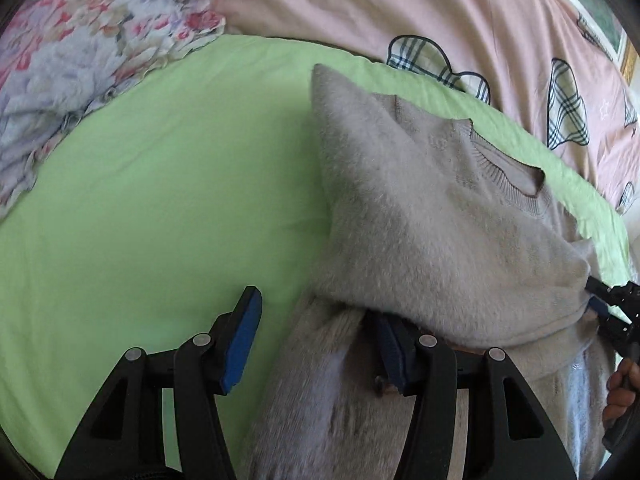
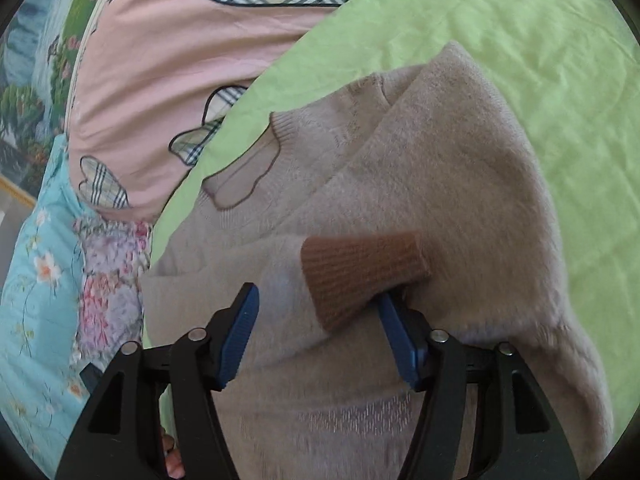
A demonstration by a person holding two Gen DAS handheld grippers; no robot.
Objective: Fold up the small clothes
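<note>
step: sleeve-in fold on the sweater (image 1: 420, 220), judged about midway; both sides looked turned over the body, the bottom-to-collar fold not yet done
left claw (image 1: 316, 312): roughly half open, gripping nothing; one pad (image 1: 240, 340) sat bare over the sheet (image 1: 160, 200), the other was tucked beneath the folded flap's edge
right claw (image 2: 316, 296): jaws stood apart in its own view, pads not pressing; the cuff (image 2: 360, 276) lay between them, close to one pad
right claw, from left view: tips sat at the sweater's far edge; whether they pinched cloth could not be told
hand (image 1: 620, 392): wrapped on the right claw's handle
how to do it well: pinch only the top layer at the hem, both claws level with each other, lift low, and lay the cuff flat inside the outline before letting go
risk: the fuzzy knit was likely to cling and drag the lower layer along
sweater place: on the green sheet of the bed, collar (image 1: 508, 176) toward the pink quilt (image 1: 400, 8)
sweater look: pale grey-beige, fluffy nap, ribbed round collar, brown ribbed cuff, small and soft
shape: narrowed and lumpy, one flap lying diagonally over the chest
</note>
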